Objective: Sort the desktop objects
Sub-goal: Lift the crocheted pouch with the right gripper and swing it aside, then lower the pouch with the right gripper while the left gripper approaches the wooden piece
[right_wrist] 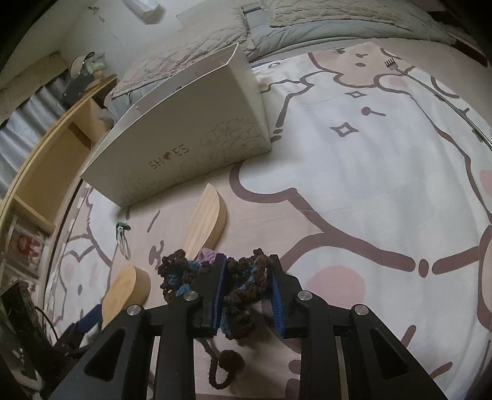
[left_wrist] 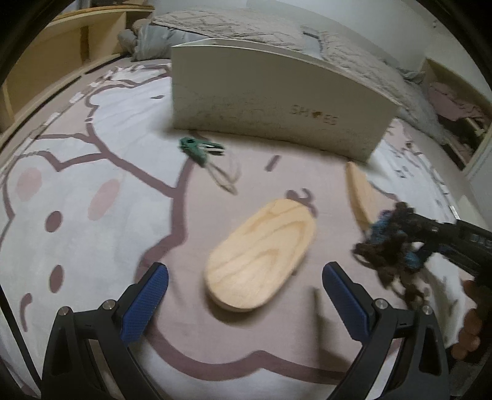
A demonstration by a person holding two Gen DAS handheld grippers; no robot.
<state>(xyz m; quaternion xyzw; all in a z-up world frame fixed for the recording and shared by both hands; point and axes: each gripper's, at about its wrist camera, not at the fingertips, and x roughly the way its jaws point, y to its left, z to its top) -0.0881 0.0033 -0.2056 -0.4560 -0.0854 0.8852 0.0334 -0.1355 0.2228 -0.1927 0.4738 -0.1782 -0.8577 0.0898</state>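
Note:
My right gripper [right_wrist: 247, 283] is shut on a brown and blue crocheted pouch [right_wrist: 243, 286], held above the patterned bedsheet; its cord with a pom-pom [right_wrist: 229, 364] hangs below. In the left wrist view the pouch [left_wrist: 390, 246] hangs at the right in the right gripper [left_wrist: 396, 237]. My left gripper [left_wrist: 244, 283] is open and empty, just short of an oval wooden tray [left_wrist: 261, 252]. A second wooden tray [left_wrist: 359, 194] lies beyond, nearer the white shoe box [left_wrist: 270, 98]. A green hair clip [left_wrist: 200, 149] lies in front of the box.
The white box marked SHOES [right_wrist: 184, 144] stands open on the bed, with a grey quilt [left_wrist: 261, 27] behind it. Wooden shelves [right_wrist: 46, 160] run along the left. A thin metal fork-like tool [right_wrist: 396, 66] lies at the far right of the sheet.

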